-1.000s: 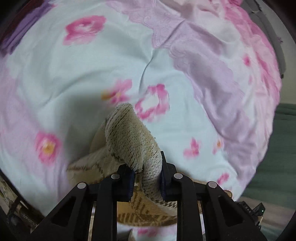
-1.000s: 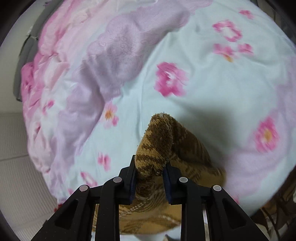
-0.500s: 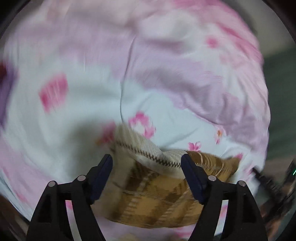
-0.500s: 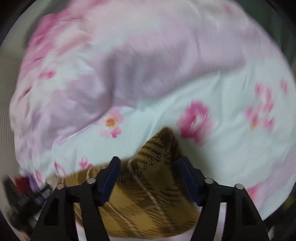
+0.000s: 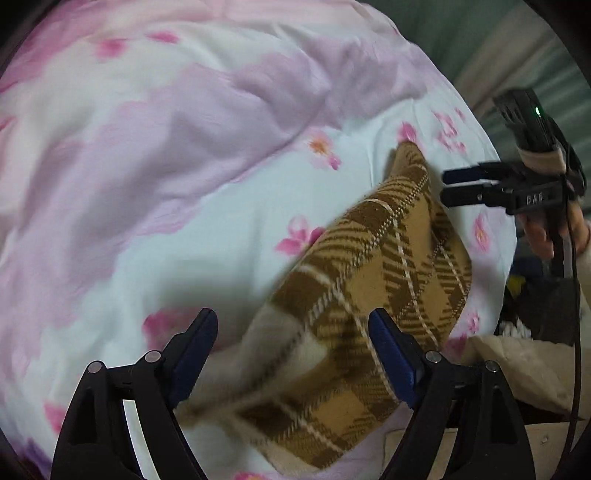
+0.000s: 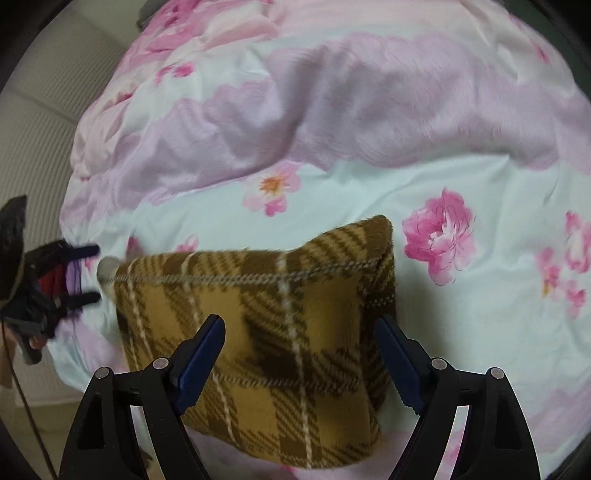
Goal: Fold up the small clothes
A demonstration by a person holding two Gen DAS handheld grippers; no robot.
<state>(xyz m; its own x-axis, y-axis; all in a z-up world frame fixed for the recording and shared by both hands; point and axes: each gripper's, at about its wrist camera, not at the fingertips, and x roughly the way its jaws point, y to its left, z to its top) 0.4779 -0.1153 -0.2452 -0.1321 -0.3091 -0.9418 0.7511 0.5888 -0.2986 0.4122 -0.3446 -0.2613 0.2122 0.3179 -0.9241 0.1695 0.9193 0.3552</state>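
A brown and tan plaid garment (image 5: 354, 306) lies folded on the flowered bedspread (image 5: 177, 177); it also shows in the right wrist view (image 6: 266, 317). My left gripper (image 5: 291, 347) is open and empty just above the garment's near end, whose pale inner side shows. My right gripper (image 6: 299, 354) is open and empty above the garment's near edge. The right gripper also shows at the right of the left wrist view (image 5: 448, 186), beside the garment's far corner. The left gripper shows at the left edge of the right wrist view (image 6: 86, 273), open, beside the garment's left end.
The bedspread (image 6: 369, 110) is white and lilac with pink flowers, rumpled at the back. A ribbed pale surface (image 6: 37, 122) lies beyond the bed's left edge. A cream fleece cloth (image 5: 517, 373) lies off the bed's right edge, with green surfaces (image 5: 461, 33) behind.
Both grippers were shut on corners of the garment one second ago. They opened, let it drop onto the bedspread, and drew back and apart.
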